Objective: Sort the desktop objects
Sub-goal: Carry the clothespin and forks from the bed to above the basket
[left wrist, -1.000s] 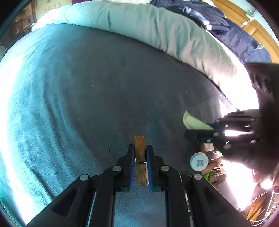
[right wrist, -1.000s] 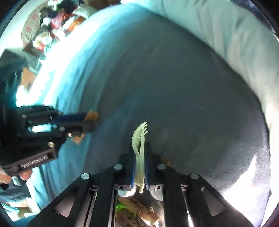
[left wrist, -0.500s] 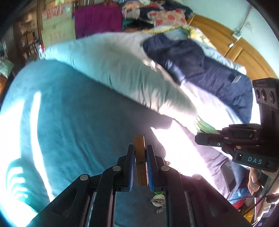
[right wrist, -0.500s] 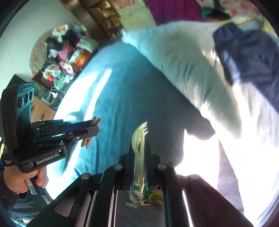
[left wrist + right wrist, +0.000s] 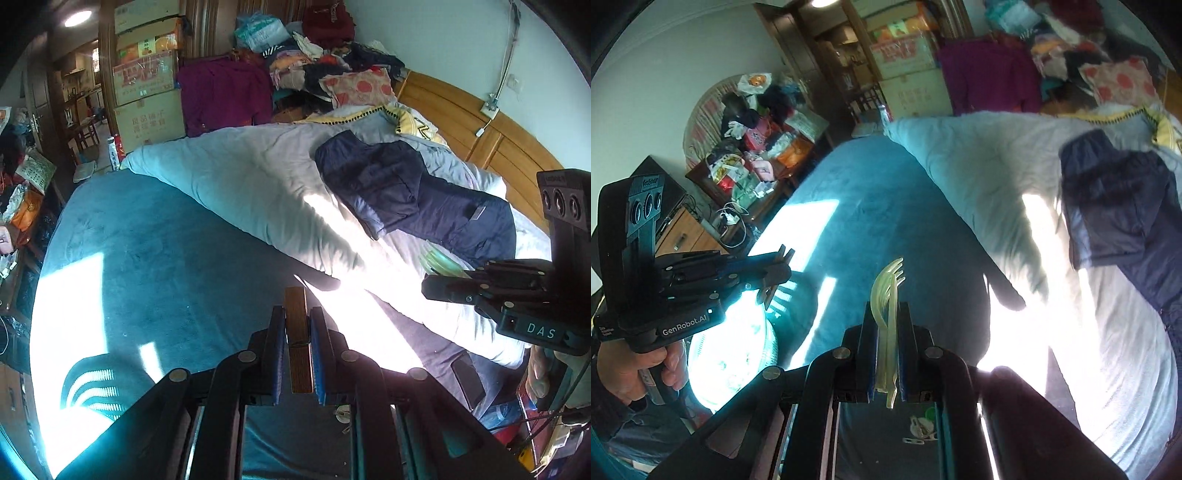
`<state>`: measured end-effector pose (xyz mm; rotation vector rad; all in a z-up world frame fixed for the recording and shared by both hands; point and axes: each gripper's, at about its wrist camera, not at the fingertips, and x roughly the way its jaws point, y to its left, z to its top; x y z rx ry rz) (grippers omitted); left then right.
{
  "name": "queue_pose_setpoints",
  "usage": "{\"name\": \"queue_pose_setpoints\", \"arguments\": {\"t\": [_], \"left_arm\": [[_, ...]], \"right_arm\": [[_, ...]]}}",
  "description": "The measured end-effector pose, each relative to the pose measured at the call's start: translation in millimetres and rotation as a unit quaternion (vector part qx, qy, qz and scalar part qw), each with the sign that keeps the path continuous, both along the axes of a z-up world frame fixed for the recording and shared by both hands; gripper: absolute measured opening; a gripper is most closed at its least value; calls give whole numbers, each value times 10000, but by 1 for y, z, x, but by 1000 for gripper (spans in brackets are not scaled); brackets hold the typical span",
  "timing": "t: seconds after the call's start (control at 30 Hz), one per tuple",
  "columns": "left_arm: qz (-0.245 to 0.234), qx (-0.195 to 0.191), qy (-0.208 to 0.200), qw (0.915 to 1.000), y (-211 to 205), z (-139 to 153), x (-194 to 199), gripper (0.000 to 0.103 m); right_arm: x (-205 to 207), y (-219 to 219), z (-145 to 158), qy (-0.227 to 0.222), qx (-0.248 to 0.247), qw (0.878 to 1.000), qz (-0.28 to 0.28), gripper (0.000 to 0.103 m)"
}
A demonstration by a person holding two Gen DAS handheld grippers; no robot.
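Above the teal bedspread (image 5: 155, 258), left hand-held gripper (image 5: 297, 332) clamps a clothespin (image 5: 298, 347), right (image 5: 887, 332) a fork (image 5: 886, 314)

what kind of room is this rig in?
Almost certainly a lived-in bedroom: a bed with a teal blanket and pale duvet, a wooden headboard, and piled clothes beside stacked cardboard boxes.

A clothespin (image 5: 298, 339) is held upright at lower centre of the left view; the bed (image 5: 155, 266) is spread behind it, a jacket (image 5: 413, 192) laid on the duvet (image 5: 258, 184) at upper right.
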<state>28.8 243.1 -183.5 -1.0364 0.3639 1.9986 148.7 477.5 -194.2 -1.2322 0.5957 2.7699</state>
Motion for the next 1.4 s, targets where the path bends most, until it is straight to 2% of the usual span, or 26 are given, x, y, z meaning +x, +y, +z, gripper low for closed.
{"name": "queue_pose_setpoints", "arguments": {"t": [0.13, 0.37, 0.63, 1.07, 1.4], "left_arm": [[177, 30, 52, 9998, -25, 19, -4, 14], [585, 95, 165, 9981, -62, 30, -19, 14], [1128, 167, 345, 9929, -126, 50, -33, 14], [2048, 26, 208, 9786, -245, 40, -57, 14], [2395, 14, 95, 9709, -301, 26, -75, 14]], "right_arm": [[-15, -25, 23, 142, 91, 9997, 158, 10], [-42, -73, 54, 385, 211, 9973, 590, 10], [-74, -139, 82, 605, 301, 9906, 1187, 10], [-123, -253, 86, 607, 251, 9744, 2149, 10], [-151, -312, 78, 400, 189, 9654, 2571, 10]]}}
